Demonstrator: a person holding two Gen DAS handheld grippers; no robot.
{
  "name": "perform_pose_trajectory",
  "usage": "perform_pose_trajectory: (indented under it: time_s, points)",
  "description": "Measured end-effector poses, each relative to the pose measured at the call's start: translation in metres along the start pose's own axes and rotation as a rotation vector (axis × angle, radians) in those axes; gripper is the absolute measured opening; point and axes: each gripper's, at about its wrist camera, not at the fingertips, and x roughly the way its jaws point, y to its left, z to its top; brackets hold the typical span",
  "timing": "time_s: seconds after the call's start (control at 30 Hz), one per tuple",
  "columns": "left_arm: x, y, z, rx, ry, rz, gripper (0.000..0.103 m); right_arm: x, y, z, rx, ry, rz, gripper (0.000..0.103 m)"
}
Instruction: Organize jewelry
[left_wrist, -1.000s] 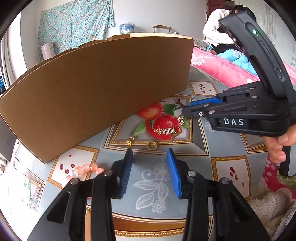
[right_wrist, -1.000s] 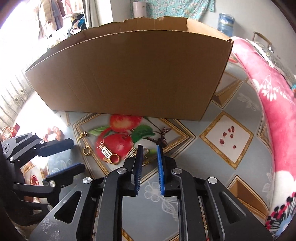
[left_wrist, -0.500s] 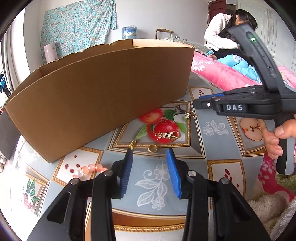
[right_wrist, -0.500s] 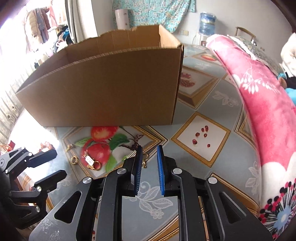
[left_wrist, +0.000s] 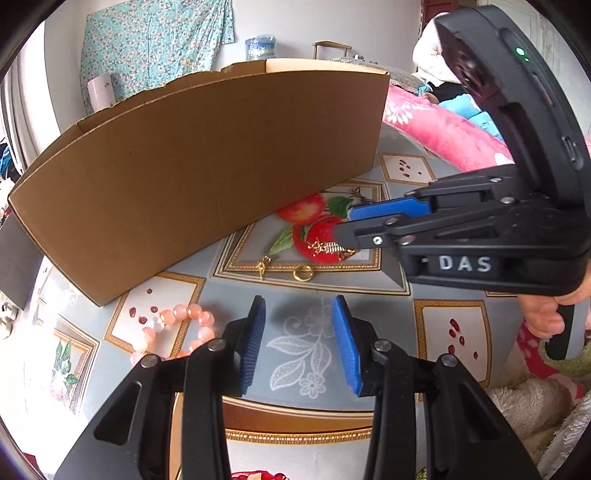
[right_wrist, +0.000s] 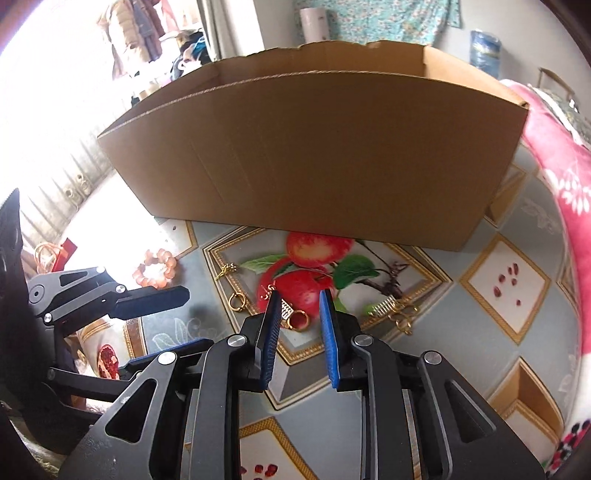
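Jewelry is lying scattered on the patterned desk (right_wrist: 498, 332) ahead of both tools. A gold ring with a comb-shaped charm (right_wrist: 293, 315) is sitting just past the tips of the right hand-held gripper (right_wrist: 297, 332), whose jaws have just been opening and are gripping nothing. A small gold ring (left_wrist: 303, 274) and a gold clasp (left_wrist: 263, 266) are lying ahead of the left hand-held gripper (left_wrist: 298, 343), which is standing partly open and empty, with a pink bead bracelet (left_wrist: 173, 332) to its left. Farther off, a cardboard box (right_wrist: 314, 155) is standing open-topped.
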Motion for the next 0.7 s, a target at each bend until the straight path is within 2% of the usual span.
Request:
perform_pose_trajectory:
  time_s: [0.17,0.2,0.27,0.4,0.57,0.7]
  points:
    - [0.001,0.006,-0.003,-0.023,-0.001,-0.006,0.037,0.013,0.033,0.007,-0.072,0.021,0.009,0.02]
    - [0.001,0.007,-0.003,-0.024,-0.002,-0.005,0.037,0.016,0.036,0.008,-0.088,0.021,-0.002,0.018]
    - [0.001,0.009,-0.002,-0.025,-0.004,-0.008,0.037,0.019,0.04,0.011,-0.111,0.017,-0.027,0.008]
    - [0.002,0.008,-0.002,-0.018,-0.004,-0.006,0.037,0.027,0.036,0.018,-0.064,0.0,-0.011,0.004]
    - [0.002,0.007,-0.003,-0.019,-0.008,-0.002,0.036,0.029,0.019,0.023,0.036,-0.013,-0.038,0.003]
    - [0.003,0.008,-0.003,-0.018,-0.012,-0.006,0.037,0.02,0.004,0.023,0.131,-0.064,-0.051,0.003]
